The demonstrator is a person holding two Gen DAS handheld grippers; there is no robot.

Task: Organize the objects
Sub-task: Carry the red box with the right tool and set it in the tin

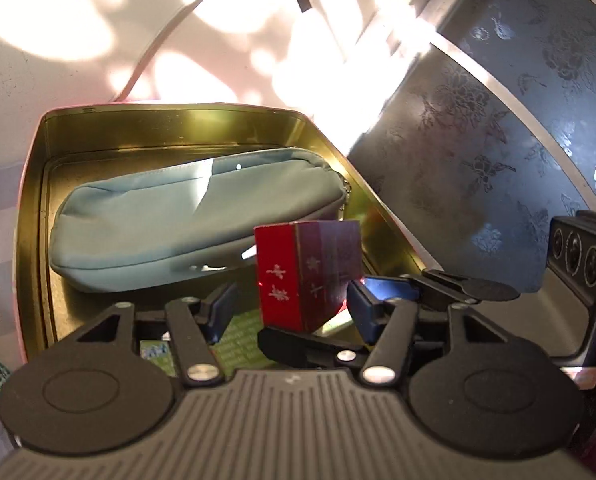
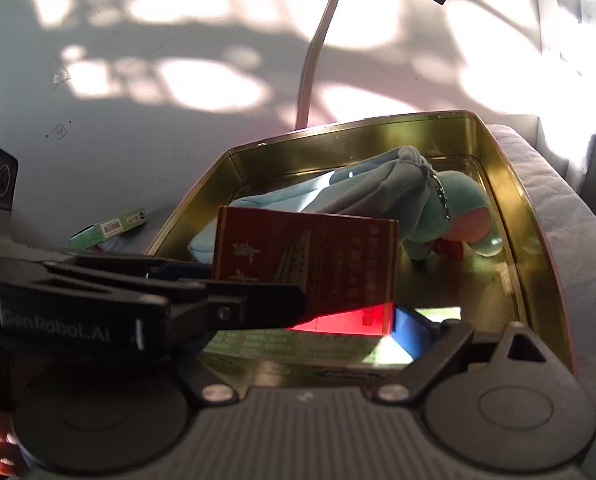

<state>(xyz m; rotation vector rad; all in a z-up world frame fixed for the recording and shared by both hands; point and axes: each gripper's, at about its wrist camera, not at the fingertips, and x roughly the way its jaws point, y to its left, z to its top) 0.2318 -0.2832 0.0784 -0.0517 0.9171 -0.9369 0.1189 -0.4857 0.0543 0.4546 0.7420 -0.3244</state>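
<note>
Two grippers, one red box [image 1: 298, 272], upright over a green carton [image 2: 298, 348] at the near end of the gold tin [image 1: 177, 110].

Left gripper [image 1: 289, 304]: fingers spread wider than the box, clear on one side.

Right gripper [image 2: 302, 328]: appears to pinch the box (one finger hidden).

Risk: the box is tall and narrow, so it may topple off the carton on release.

Beyond: blue pouch [image 1: 157, 216] and plush toy [image 2: 458, 208] crowd the floor, so the box could land askew.

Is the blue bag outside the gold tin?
No, the blue bag lies inside the gold tin, against its back wall.
</note>
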